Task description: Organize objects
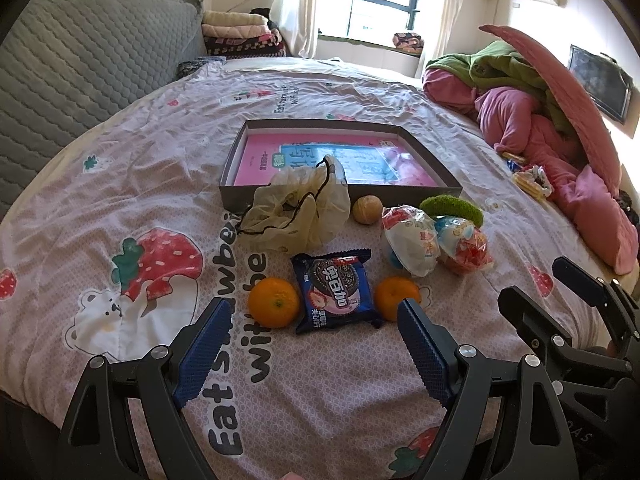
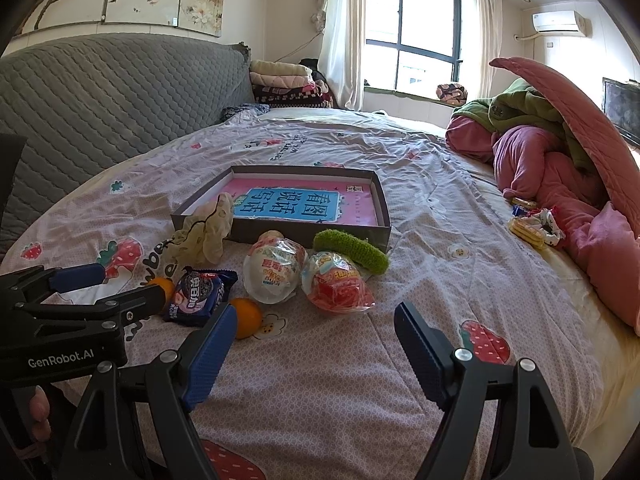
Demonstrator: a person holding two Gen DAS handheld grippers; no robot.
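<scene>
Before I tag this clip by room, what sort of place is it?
Most likely a bedroom: the things lie on a bed sheet below a padded headboard, with folded blankets stacked by the window.

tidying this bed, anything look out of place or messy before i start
The cream scrunchie is draped over the front wall of the box, half in and half out. The other loose things, such as the two oranges, the cookie pack and the two wrapped eggs, lie on the sheet outside it. Nothing looks spilled or damaged.
</scene>
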